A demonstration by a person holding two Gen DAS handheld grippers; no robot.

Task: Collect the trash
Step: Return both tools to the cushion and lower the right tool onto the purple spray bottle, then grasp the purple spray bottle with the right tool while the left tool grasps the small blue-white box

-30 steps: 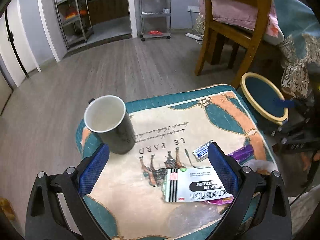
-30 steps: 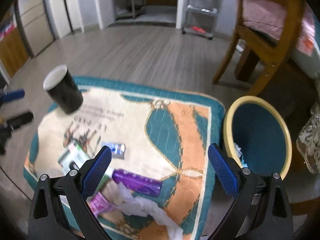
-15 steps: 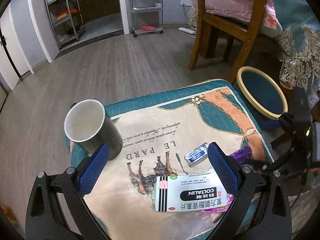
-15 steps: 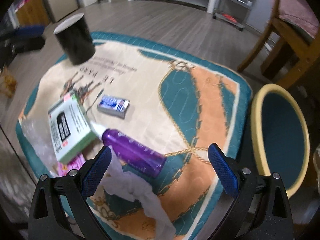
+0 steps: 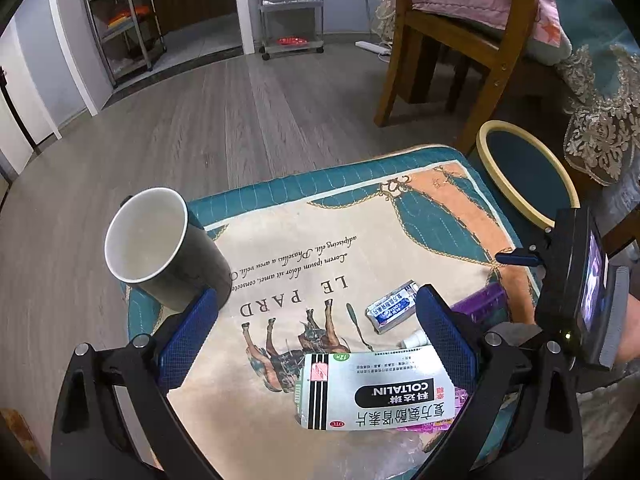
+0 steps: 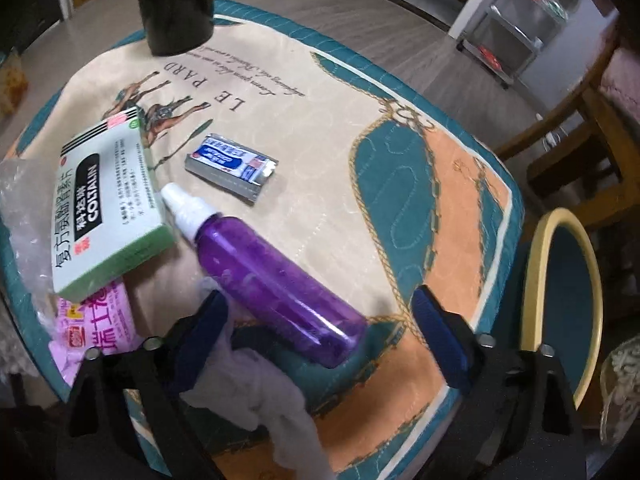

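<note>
Right wrist view showed the right gripper (image 6: 320, 320) spread wide and empty at the bottom of the frame, its blue pads flanking the base of a purple bottle (image 6: 276, 284) lying on the patterned tabletop (image 6: 320, 112), with a crumpled tissue (image 6: 272, 404) at lower centre, a medicine box (image 6: 108, 208) and pink packet (image 6: 96, 328) at left, a small foil packet (image 6: 231, 166) at centre, and a yellow-rimmed bin (image 6: 560, 280) at right. Left wrist view showed the left gripper (image 5: 316, 340) also open and holding nothing above the medicine box (image 5: 380, 392), with a black cup (image 5: 168, 252) at left.
</note>
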